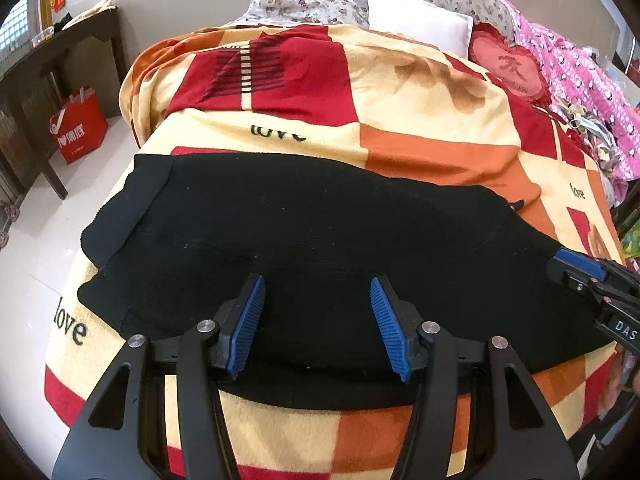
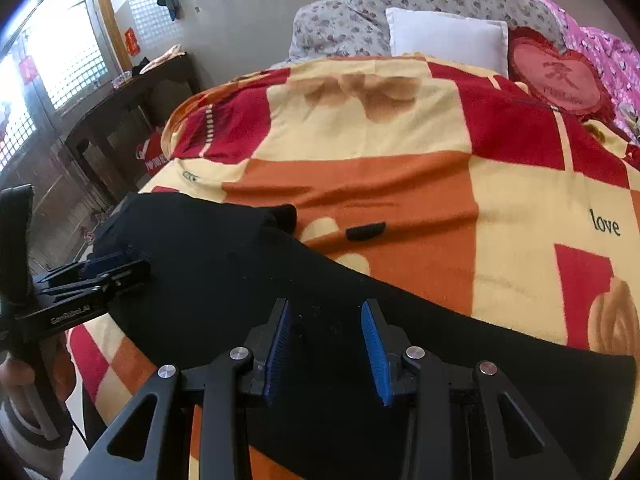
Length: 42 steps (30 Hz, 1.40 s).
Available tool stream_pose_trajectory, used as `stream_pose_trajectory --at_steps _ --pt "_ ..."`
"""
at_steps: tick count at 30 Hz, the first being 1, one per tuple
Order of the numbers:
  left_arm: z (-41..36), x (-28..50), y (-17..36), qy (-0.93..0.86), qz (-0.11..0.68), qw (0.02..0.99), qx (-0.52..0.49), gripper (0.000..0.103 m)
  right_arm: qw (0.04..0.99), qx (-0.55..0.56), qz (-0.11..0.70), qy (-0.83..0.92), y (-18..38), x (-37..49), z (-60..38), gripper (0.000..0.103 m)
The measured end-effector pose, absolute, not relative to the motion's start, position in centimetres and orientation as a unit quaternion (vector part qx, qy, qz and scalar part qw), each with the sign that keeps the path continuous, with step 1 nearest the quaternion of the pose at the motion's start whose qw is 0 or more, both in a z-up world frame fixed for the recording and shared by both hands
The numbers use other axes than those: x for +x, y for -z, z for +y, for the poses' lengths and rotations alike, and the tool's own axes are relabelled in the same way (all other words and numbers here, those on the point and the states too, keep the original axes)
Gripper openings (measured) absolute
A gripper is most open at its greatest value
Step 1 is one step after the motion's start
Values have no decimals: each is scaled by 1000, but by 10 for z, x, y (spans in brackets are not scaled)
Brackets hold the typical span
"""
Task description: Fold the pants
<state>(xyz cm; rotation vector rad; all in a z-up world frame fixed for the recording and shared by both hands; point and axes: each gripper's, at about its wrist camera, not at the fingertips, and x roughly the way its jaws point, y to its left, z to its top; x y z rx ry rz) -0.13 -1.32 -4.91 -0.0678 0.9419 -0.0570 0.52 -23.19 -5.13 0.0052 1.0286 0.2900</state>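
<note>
Black pants (image 1: 304, 236) lie spread across a red, orange and cream checked blanket (image 1: 420, 120) on a bed, folded lengthwise. My left gripper (image 1: 318, 300) is open and empty, held just above the pants near their front edge. My right gripper (image 2: 325, 320) is open and empty above the pants (image 2: 224, 272) further right. The right gripper also shows at the right edge of the left wrist view (image 1: 576, 264). The left gripper shows at the left of the right wrist view (image 2: 108, 266). A black drawstring end (image 2: 366, 231) lies on the blanket (image 2: 400, 184).
A white pillow (image 1: 416, 20), a red heart cushion (image 1: 508, 68) and a pink patterned quilt (image 1: 580, 80) lie at the head and right of the bed. A dark wooden table (image 1: 48, 64) and a red bag (image 1: 80, 124) stand on the white floor at left.
</note>
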Motion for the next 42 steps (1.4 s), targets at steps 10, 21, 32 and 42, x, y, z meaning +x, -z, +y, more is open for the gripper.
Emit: stream_pose_trajectory --at_steps 10,21,32,42 --pt "-21 -1 45 37 458 888 -29 59 865 -4 485 -130 57 9 -233 35" --pt "-62 -2 28 87 449 889 -12 59 872 -2 478 -105 41 -7 -255 35" --pt "-123 2 29 155 465 871 20 59 879 10 474 -51 30 -39 -308 36" --pt "-193 15 28 227 480 846 53 59 878 36 478 5 25 -92 -373 41"
